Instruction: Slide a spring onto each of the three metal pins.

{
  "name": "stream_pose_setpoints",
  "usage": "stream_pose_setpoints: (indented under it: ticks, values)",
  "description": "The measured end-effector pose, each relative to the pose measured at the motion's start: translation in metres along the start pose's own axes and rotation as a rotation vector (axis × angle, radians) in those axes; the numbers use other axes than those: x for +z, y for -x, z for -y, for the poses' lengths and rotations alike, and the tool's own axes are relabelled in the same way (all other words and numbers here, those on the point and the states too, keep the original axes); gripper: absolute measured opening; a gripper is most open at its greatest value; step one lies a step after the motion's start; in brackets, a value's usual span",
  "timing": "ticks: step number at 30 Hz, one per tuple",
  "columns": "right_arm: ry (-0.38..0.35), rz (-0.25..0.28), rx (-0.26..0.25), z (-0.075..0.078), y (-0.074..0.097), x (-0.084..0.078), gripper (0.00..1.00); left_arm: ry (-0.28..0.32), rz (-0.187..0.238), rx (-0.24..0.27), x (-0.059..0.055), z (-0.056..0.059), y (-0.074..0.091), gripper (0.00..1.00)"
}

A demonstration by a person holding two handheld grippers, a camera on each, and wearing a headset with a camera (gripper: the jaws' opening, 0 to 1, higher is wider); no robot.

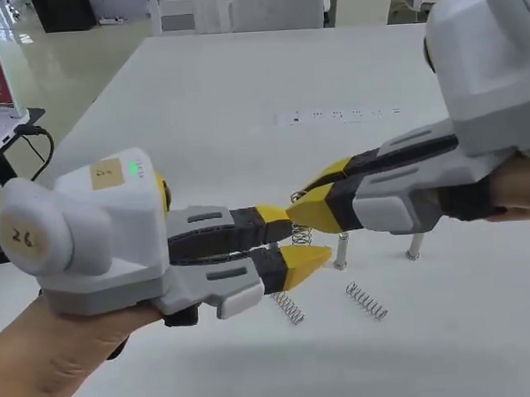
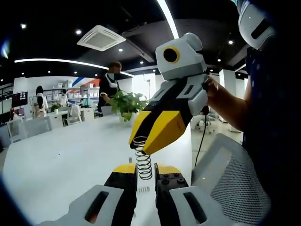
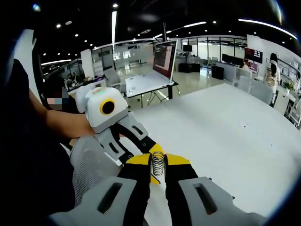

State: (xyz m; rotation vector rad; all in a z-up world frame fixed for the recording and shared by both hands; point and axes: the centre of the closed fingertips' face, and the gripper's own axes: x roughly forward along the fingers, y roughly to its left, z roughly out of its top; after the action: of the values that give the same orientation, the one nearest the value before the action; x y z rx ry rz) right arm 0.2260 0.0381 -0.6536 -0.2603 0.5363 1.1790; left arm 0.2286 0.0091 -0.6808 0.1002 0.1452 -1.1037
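Bare tabletop ahead, upright pins, loose springs nearby

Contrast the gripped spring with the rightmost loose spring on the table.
The gripped spring is lifted, pinched by the left gripper and right gripper; the loose spring lies untouched on the table. The gripped spring stands upright; the loose spring lies flat. Both are metal coils, neither on a pin.
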Motion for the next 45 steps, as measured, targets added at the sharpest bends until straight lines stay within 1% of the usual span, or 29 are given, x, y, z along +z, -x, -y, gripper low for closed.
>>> stream_pose_setpoints:
  ticks: [5, 10, 12, 18, 24, 30, 33, 38, 39, 42, 45]
  values:
    - [0.002, -0.01, -0.001, 0.0, 0.002, -0.003, 0.08, 0.005, 0.0, 0.0, -0.001, 0.0, 0.0, 0.04]
    - [0.011, -0.033, -0.008, 0.003, 0.006, -0.007, 0.08, -0.008, -0.007, -0.003, -0.003, 0.002, -0.001, 0.03]
    - [0.013, -0.039, -0.01, 0.004, 0.008, -0.008, 0.08, -0.01, -0.004, -0.005, -0.002, 0.003, -0.001, 0.03]
    - [0.003, -0.037, -0.002, 0.003, 0.009, -0.008, 0.08, -0.009, -0.001, -0.01, -0.001, 0.005, -0.002, 0.03]
    - [0.004, -0.022, 0.005, 0.001, 0.009, -0.002, 0.08, -0.005, -0.011, -0.016, -0.003, 0.008, -0.003, 0.08]
    - [0.001, -0.025, 0.011, -0.001, 0.009, -0.003, 0.08, -0.022, -0.013, -0.015, -0.003, 0.008, -0.004, 0.04]
    - [-0.01, -0.019, 0.017, -0.001, 0.009, -0.003, 0.08, -0.019, -0.012, -0.018, -0.002, 0.009, -0.005, 0.04]
    - [-0.009, -0.023, 0.015, 0.0, 0.009, -0.005, 0.08, -0.029, -0.018, -0.016, -0.003, 0.008, -0.005, 0.03]
    - [-0.007, -0.028, 0.016, 0.0, 0.01, -0.006, 0.08, -0.03, -0.022, -0.017, -0.004, 0.008, -0.005, 0.03]
    - [0.018, -0.068, 0.023, 0.0, 0.011, -0.011, 0.08, -0.048, -0.04, -0.017, -0.008, 0.009, -0.005, 0.03]
    - [0.057, -0.132, 0.04, -0.002, 0.012, -0.02, 0.08, -0.065, -0.059, -0.024, -0.011, 0.012, -0.006, 0.03]
